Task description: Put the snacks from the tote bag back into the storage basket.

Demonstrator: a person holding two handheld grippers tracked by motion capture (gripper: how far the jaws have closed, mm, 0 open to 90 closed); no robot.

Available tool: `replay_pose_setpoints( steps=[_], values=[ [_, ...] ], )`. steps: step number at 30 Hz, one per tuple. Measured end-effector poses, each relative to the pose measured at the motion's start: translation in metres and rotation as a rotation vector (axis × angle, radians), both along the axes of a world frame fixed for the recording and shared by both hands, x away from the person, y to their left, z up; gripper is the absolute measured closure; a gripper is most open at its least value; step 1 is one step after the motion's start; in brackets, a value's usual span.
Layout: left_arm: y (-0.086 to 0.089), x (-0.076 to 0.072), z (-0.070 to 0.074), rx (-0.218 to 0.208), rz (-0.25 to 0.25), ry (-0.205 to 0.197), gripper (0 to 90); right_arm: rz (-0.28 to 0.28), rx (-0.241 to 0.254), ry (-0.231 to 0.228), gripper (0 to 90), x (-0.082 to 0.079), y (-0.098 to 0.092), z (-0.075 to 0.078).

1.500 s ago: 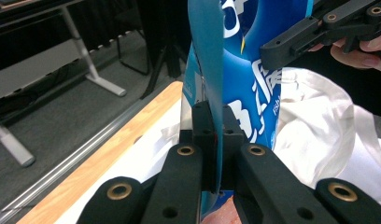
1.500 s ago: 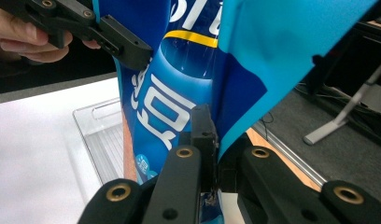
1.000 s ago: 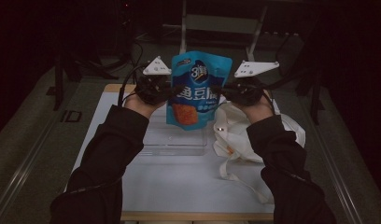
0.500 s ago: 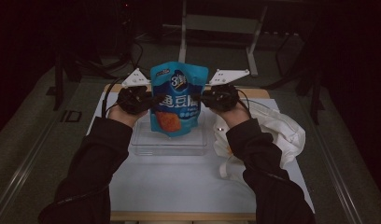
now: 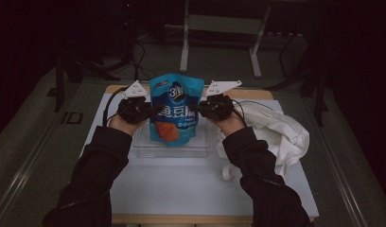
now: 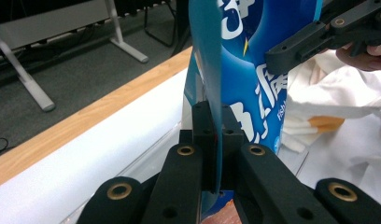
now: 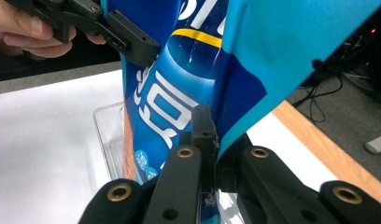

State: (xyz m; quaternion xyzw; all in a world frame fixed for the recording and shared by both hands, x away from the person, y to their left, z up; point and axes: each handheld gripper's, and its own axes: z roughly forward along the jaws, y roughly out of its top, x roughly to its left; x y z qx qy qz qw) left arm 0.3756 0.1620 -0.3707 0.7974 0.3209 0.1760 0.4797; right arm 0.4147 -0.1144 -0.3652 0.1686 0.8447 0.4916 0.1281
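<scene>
The snack pouch (image 5: 176,113) is glossy blue plastic film. The tray (image 5: 148,150) below it is clear, smooth plastic. The cloth (image 5: 281,135) on the right looks soft, white and crumpled. The table edge (image 6: 86,116) is wood.

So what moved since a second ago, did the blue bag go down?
Yes. Both grippers, left and right, carried the blue snack bag down and away from the person, to the clear tray. Both stayed clamped on its edges. The white cloth and tray stayed put.
</scene>
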Motion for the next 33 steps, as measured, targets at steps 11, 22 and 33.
replay_pose_setpoints(
  steps=[11,22,33],
  values=[
    [0.003,-0.005,-0.022,-0.022,-0.024,0.022,90.0,0.007,0.003,0.032,88.8,-0.006,-0.002,-0.022],
    [0.006,-0.006,-0.038,-0.039,-0.038,0.028,90.0,0.014,-0.005,0.045,88.8,-0.01,0.0,-0.035],
    [0.014,-0.014,-0.053,-0.068,-0.069,0.017,89.7,0.024,0.021,0.06,88.5,-0.012,-0.002,-0.047]
  ],
)
